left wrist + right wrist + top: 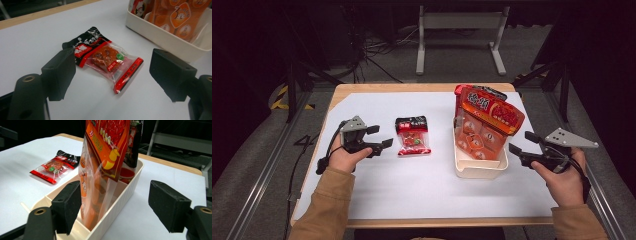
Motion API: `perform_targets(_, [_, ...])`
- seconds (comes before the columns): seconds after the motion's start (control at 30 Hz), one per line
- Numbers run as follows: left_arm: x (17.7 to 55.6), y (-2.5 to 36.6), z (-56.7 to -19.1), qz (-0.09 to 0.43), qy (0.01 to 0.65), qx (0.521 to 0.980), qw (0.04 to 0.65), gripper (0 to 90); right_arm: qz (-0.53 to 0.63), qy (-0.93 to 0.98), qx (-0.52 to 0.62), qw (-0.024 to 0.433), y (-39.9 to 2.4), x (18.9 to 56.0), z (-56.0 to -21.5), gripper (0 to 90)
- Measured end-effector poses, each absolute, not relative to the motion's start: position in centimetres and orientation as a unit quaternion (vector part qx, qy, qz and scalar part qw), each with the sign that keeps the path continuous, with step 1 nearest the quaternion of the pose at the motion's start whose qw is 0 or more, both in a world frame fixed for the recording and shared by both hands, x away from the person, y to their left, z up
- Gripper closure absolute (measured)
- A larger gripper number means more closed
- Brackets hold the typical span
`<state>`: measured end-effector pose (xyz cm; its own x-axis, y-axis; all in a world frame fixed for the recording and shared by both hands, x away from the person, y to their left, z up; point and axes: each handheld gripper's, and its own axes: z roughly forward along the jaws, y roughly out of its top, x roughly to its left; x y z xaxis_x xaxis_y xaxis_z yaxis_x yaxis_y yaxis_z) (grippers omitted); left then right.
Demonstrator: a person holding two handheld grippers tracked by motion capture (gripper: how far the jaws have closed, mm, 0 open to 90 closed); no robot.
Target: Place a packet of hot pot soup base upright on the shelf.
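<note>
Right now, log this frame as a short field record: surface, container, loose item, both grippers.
surface: white sheet on a wooden table
container: cream bin holding upright orange snack bags
loose item: small red-black packet lying flat, left of the bin
left gripper: open, beside the packet, not touching
right gripper: open, right of the bin, holding nothing

Bare white sheet [412, 190] is lying open across the near half of the table, between the left gripper [379, 136] and right gripper [523, 147]. The snack pack [412, 136] is lying flat just ahead of the left jaws. The bin [477, 169] is blocking the right side, its tall bags [489, 112] leaning up above the rim.
</note>
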<state>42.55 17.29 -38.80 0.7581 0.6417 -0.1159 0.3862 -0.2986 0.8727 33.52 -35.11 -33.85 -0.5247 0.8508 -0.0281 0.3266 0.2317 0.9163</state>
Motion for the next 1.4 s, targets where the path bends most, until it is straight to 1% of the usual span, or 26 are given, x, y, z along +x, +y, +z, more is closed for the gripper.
perform_targets(0.27, [42.9,15.7,-39.9,0.134,0.327,0.801,0.483,22.6,0.48,0.734,0.394,0.274,-34.9,32.2,-33.5,28.5])
perform_targets(0.53, [43.3,14.0,-41.1,0.131,0.331,0.807,0.472,24.1,0.489,0.739,0.378,0.267,-33.6,31.7,-33.2,30.6])
perform_targets(1.03, [44.4,12.7,-43.7,0.125,0.352,0.812,0.448,22.6,0.498,0.754,0.346,0.252,-31.4,31.3,-33.2,30.7])
perform_targets(1.4, [44.8,11.5,-44.9,0.13,0.345,0.828,0.423,23.2,0.498,0.759,0.341,0.241,-30.8,31.5,-33.6,30.4])
